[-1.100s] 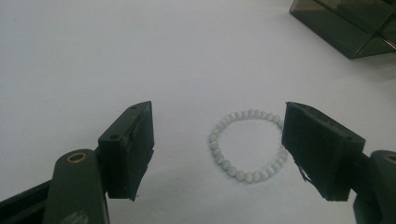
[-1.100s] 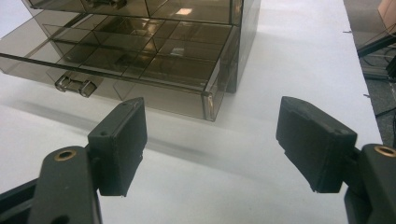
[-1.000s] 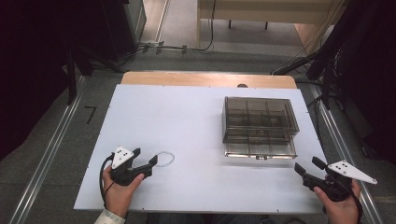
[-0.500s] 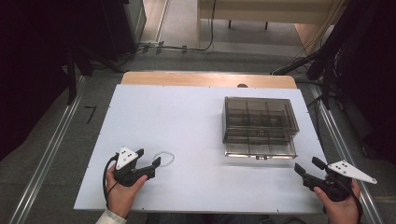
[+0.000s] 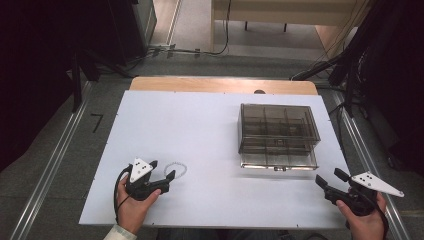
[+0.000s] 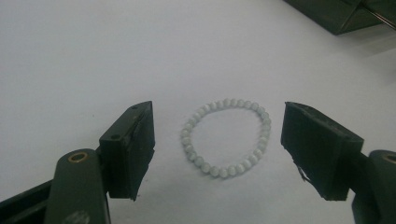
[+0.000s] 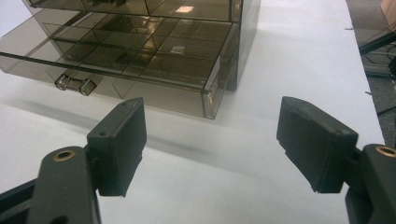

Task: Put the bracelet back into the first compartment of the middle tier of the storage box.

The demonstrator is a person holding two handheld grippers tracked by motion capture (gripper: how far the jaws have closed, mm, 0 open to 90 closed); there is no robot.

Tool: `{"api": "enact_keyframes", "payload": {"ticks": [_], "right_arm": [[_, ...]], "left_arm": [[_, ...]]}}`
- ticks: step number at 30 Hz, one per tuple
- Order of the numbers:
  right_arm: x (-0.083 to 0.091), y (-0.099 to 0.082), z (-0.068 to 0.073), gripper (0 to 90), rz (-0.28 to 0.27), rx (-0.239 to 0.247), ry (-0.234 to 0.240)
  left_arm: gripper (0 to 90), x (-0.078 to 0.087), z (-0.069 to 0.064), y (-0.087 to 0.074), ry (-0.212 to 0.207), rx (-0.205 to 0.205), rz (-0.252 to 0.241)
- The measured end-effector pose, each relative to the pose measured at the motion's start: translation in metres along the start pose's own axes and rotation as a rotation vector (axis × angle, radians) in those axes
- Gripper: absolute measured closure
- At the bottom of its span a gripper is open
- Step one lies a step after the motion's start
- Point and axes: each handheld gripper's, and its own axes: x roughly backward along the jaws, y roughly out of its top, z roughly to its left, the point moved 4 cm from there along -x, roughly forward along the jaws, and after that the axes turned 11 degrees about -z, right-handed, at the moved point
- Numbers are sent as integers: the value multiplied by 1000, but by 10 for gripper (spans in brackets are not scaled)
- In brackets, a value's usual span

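Observation:
A white bead bracelet (image 5: 175, 168) lies flat on the white table (image 5: 200, 135) near its front left. My left gripper (image 5: 161, 169) is open just behind it, jaws spread to either side; in the left gripper view the bracelet (image 6: 226, 137) sits a little past the fingertips, untouched. A smoky clear drawer box (image 5: 277, 134) stands at the right, its bottom drawer pulled out a little. My right gripper (image 5: 331, 178) is open near the front right corner, empty. In the right gripper view the box (image 7: 140, 51) and its drawer handle (image 7: 74, 84) lie ahead.
A wooden strip (image 5: 222, 85) borders the table's far edge. Cables and dark equipment stand on the floor beyond. Metal rails (image 5: 50, 170) run along both sides of the table.
My left gripper has edged slightly to the right and nearer the bracelet. The right gripper has stayed put.

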Motion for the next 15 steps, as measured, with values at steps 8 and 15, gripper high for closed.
{"api": "enact_keyframes", "payload": {"ticks": [8, 15], "right_arm": [[0, 0, 0, 224, 2, -2, 1], [0, 0, 0, 224, 2, -4, 1]], "left_arm": [[265, -2, -3, -1, -10, -18, 10], [266, -4, -5, -2, -20, -26, 23]]}}
